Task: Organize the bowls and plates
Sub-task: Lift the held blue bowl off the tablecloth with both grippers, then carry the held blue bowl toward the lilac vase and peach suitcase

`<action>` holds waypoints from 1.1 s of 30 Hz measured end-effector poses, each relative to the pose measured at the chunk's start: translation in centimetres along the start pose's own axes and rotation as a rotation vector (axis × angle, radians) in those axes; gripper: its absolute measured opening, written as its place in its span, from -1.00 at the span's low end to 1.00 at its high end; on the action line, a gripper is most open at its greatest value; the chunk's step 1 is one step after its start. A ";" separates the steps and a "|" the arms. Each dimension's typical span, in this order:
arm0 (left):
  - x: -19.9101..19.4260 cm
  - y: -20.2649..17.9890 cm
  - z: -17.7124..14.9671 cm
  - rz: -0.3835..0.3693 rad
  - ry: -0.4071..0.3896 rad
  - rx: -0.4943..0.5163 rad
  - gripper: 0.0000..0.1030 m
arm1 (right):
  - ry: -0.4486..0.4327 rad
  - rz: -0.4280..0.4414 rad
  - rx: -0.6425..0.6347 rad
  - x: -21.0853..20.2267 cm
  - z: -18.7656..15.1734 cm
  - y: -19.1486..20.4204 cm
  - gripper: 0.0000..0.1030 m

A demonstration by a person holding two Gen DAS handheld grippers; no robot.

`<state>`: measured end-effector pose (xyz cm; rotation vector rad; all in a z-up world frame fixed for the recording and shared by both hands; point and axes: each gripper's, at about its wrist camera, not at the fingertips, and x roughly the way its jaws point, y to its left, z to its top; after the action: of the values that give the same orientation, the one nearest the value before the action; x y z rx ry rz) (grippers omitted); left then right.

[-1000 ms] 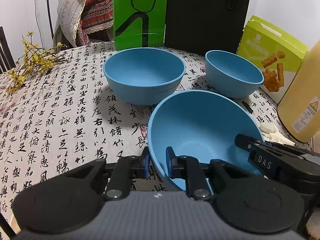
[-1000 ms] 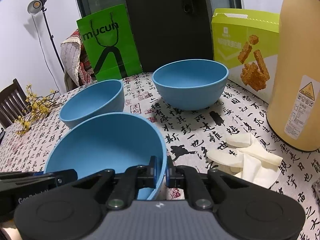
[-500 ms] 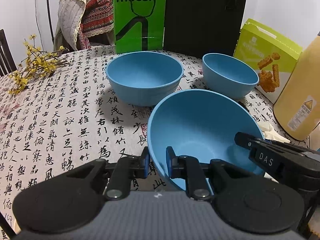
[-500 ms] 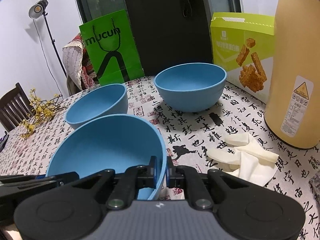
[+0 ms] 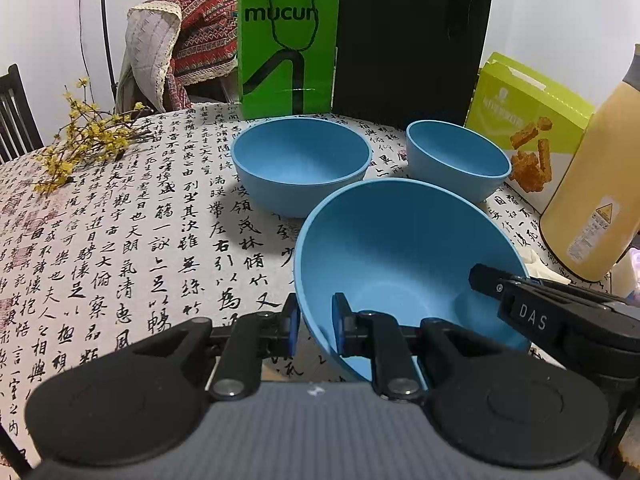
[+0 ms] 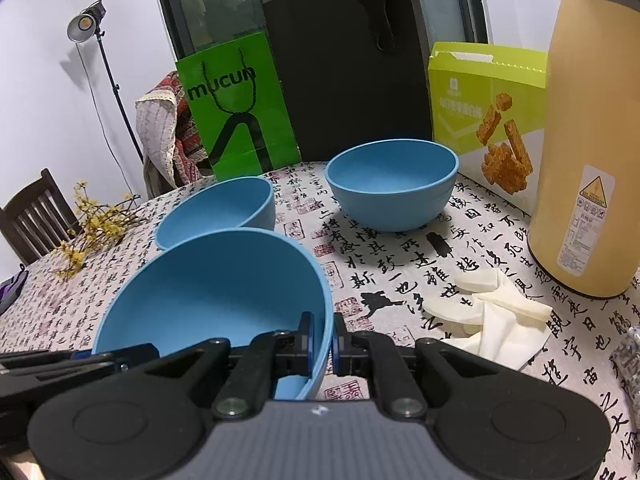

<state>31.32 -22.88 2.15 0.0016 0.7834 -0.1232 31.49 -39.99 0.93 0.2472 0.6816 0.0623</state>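
On calligraphy cloth: smooth round bowls.

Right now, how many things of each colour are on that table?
Blue bowls: 3, held bowl, middle bowl, far bowl
Green: 2, bag, box
Black bag: 1
Yellow: 2, bottle, flowers
White gloves: 1
Total: 9

It was a home dining area. A round table wore a white cloth printed with black calligraphy, and a dark wooden slatted chair stood at its edge. A red patterned woven throw hung over another seat. Yellow-flowered twigs, a green paper shopping bag and a lime-green snack box sat about.
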 end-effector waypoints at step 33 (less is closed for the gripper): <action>-5.7 3.2 -1.7 0.023 -0.052 -0.031 -0.66 | -0.033 0.041 -0.012 -4.1 -1.4 3.8 -0.84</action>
<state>26.49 -18.98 4.87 -0.0219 0.7328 -0.0891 27.52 -36.58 3.32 0.2508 0.6428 0.1015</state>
